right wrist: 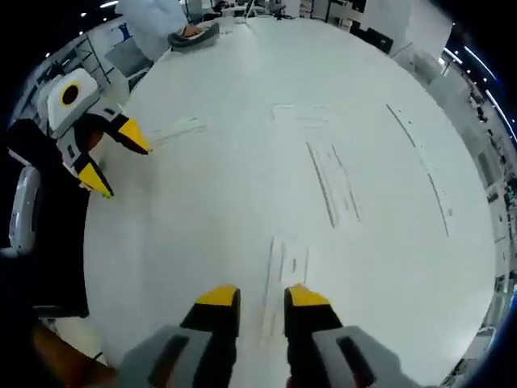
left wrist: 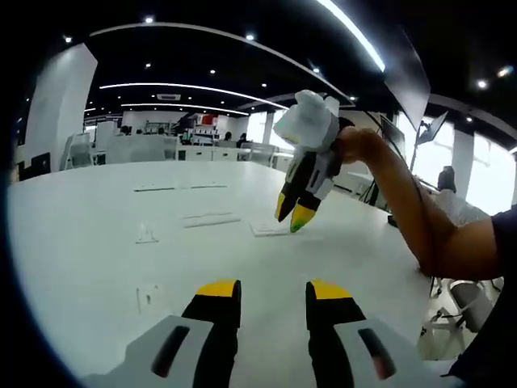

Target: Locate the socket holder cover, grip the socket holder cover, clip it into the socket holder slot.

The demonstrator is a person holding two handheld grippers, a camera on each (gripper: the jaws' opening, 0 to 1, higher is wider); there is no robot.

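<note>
Several flat white plastic pieces lie on the white table (left wrist: pixel 97 242). One small flat white piece (right wrist: pixel 280 265), which may be the socket holder cover, lies just ahead of my right gripper (right wrist: pixel 262 297), whose jaws stand open above the table with nothing between them. In the left gripper view the right gripper (left wrist: pixel 292 213) points down over that piece (left wrist: pixel 269 229), held by a hand. My left gripper (left wrist: pixel 274 291) is open and empty, low over the table's near part. It also comes into the right gripper view at the left (right wrist: pixel 118 162), jaws apart.
Long white strips (right wrist: pixel 331 182) lie mid-table, with more (right wrist: pixel 178 128) toward the left gripper and small pieces (left wrist: pixel 146 236) nearer my left jaws. A person's arm (left wrist: pixel 420 218) reaches in from the right. Someone in white leans on the far table edge (right wrist: pixel 174 28).
</note>
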